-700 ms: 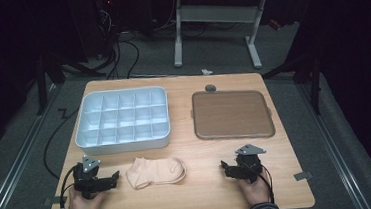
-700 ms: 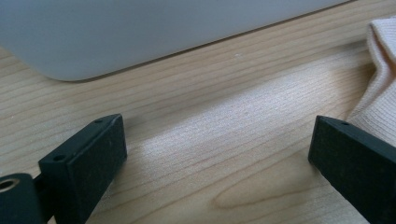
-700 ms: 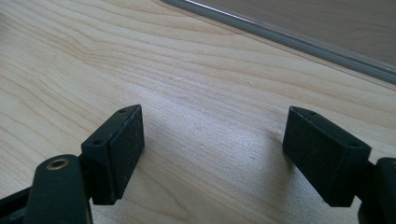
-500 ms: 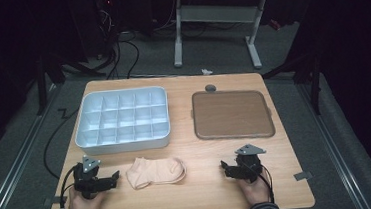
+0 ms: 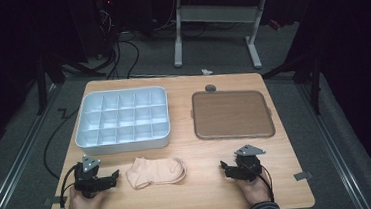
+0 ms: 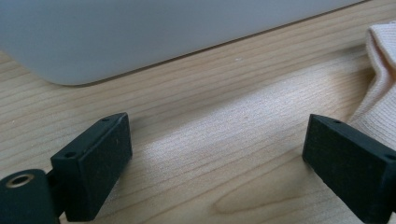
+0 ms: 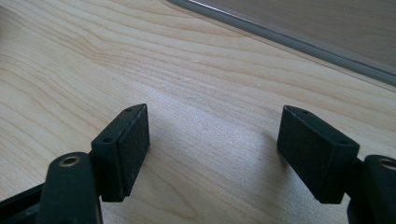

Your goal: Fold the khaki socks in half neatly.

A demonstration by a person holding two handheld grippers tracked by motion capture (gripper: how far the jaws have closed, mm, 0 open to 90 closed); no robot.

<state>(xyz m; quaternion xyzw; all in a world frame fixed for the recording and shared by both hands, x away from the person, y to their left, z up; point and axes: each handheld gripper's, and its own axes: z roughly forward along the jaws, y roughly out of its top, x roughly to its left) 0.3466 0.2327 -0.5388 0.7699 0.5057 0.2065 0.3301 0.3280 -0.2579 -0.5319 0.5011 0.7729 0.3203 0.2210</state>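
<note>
The sock (image 5: 156, 171), pale pink and folded, lies flat on the table (image 5: 196, 204), just in front of the organizer (image 5: 122, 120) and apart from it. The organizer is a white tray split into a grid of small compartments; every compartment that can be seen holds nothing. To the right of the organizer, with a strip of bare wood between, sits a brown tray (image 5: 232, 114), shallow and with nothing in it; a small dark round thing (image 5: 211, 88) lies at its far edge.

The left gripper (image 5: 113, 177) rests on the table just left of the sock, jaws spread wide with only bare wood between them; in the left gripper view the sock's edge (image 6: 380, 88) lies beside the right jaw. The right gripper (image 5: 223, 167) rests well to the right of the sock, in front of the brown tray, jaws likewise released and holding nothing.
</note>
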